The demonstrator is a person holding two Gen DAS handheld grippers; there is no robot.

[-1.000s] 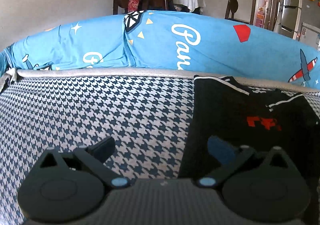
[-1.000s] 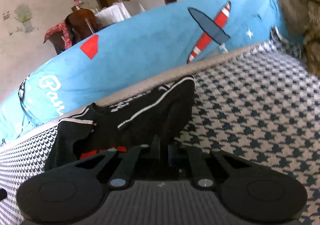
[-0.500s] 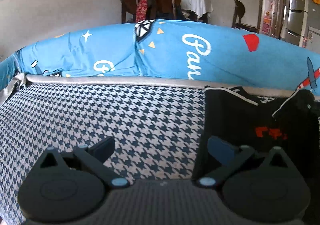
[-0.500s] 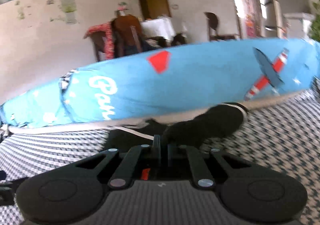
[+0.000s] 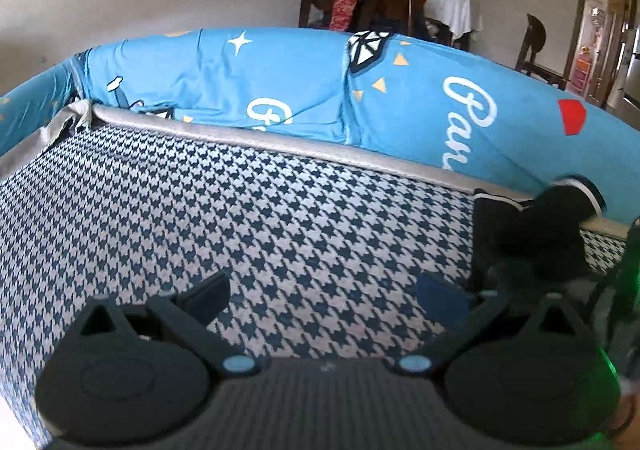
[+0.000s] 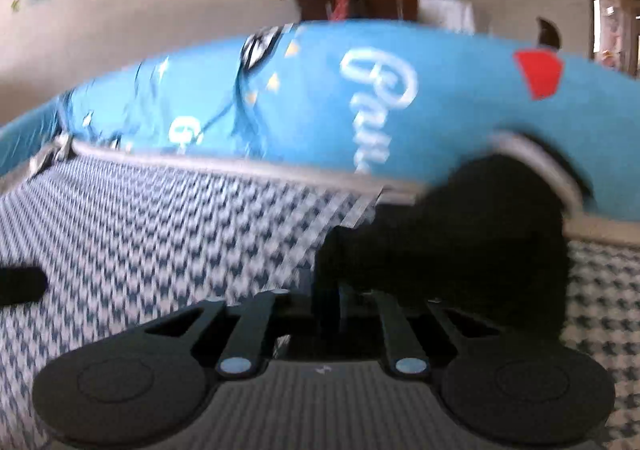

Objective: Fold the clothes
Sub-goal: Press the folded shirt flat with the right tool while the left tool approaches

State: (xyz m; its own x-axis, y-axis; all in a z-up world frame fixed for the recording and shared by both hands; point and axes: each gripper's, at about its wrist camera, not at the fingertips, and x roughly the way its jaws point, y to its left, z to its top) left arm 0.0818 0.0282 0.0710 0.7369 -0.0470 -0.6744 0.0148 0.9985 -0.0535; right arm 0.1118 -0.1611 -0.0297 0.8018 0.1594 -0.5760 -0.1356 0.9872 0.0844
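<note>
The right gripper (image 6: 334, 304) was pinched on the black garment (image 6: 460, 242), which since a second earlier had left the checked cushion (image 6: 160, 234) and hung bunched, carried leftward along the blue cover (image 6: 400, 98); a fold appeared under way. The left gripper (image 5: 320, 294) remained spread and empty above the cushion, garment to its right. No containers were seen.

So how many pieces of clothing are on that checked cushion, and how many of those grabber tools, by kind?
Black garment: 1, pinched between the right gripper fingers.
Grippers: 2, the right one and the left gripper, whose fingers are spread with nothing between them.
Total: 3 things over the houndstooth cushion.
</note>
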